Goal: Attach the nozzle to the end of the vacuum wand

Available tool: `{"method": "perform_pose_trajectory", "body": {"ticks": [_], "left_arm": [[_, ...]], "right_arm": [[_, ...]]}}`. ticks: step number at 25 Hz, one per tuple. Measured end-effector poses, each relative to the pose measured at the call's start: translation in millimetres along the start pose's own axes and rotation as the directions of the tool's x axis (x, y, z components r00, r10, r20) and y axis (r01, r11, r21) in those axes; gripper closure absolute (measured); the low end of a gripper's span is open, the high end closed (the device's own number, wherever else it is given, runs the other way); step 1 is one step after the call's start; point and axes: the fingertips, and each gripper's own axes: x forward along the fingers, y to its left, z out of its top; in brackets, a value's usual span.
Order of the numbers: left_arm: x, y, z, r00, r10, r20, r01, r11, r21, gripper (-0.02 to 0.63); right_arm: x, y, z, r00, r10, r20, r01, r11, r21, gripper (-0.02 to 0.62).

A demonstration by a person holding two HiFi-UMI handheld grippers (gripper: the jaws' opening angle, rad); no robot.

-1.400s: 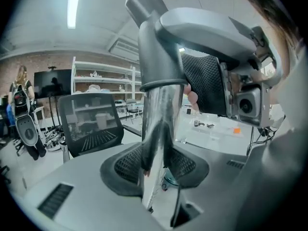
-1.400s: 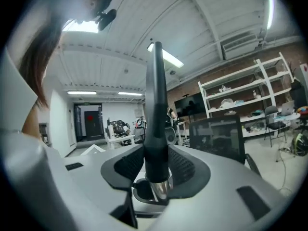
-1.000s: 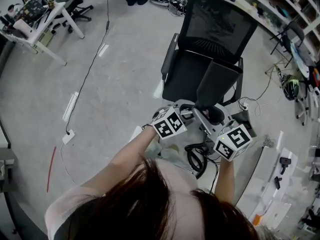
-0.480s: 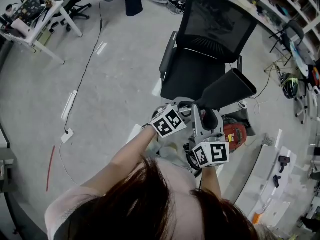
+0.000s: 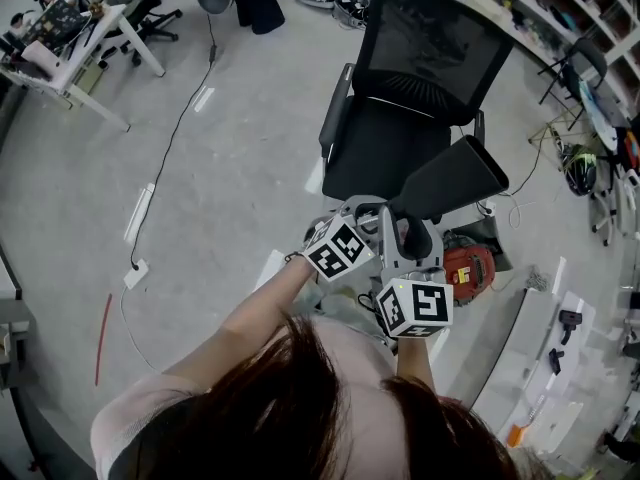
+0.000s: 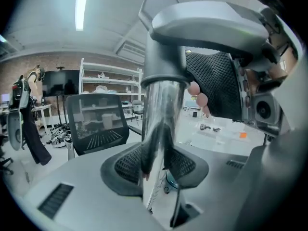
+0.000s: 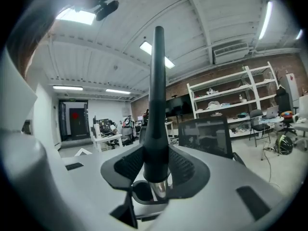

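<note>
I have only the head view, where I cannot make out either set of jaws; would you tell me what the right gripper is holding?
Observer: The right gripper view shows the right gripper clamped on the round base of the black nozzle.
Operator: Thank you. What about the left one?
Observer: In the left gripper view, the left gripper has the silver wand between its jaws, which have just closed a little further on it.
Operator: Has the nozzle met the wand's end?
Observer: In the right gripper view, shiny metal tube shows directly beneath the nozzle's base. I cannot tell whether it is fully seated.
</note>
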Motion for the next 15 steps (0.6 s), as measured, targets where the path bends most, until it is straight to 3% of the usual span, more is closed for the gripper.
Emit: {"method": "perform_pose_trajectory", "body": {"ticks": [3, 9, 11, 15], "left_arm": [[-3, 0, 0, 1.000, -0.020, -0.004, 0.020, 1.000, 0.005, 0.457], [-8, -4, -4, 0.995, -0.091, -0.028, 0.092, 0.995, 0.029, 0.457], [-9, -3, -4, 0.994, -0.106, -0.036, 0.107, 0.994, 0.035, 0.457], [-11, 1, -2, 0.996, -0.078, -0.030, 0.079, 0.996, 0.033, 0.459]], "right_arm": [[0, 7, -2, 0.986, 0.138, -0.094, -0.139, 0.990, -0.009, 0.428], [2, 17, -3, 0.898, 0.363, -0.248, -0.380, 0.925, -0.025, 0.428], [5, 19, -2, 0.888, 0.382, -0.256, -0.402, 0.915, -0.029, 0.428], [8, 19, -1, 0.934, 0.277, -0.225, -0.302, 0.949, -0.088, 0.423]]}}
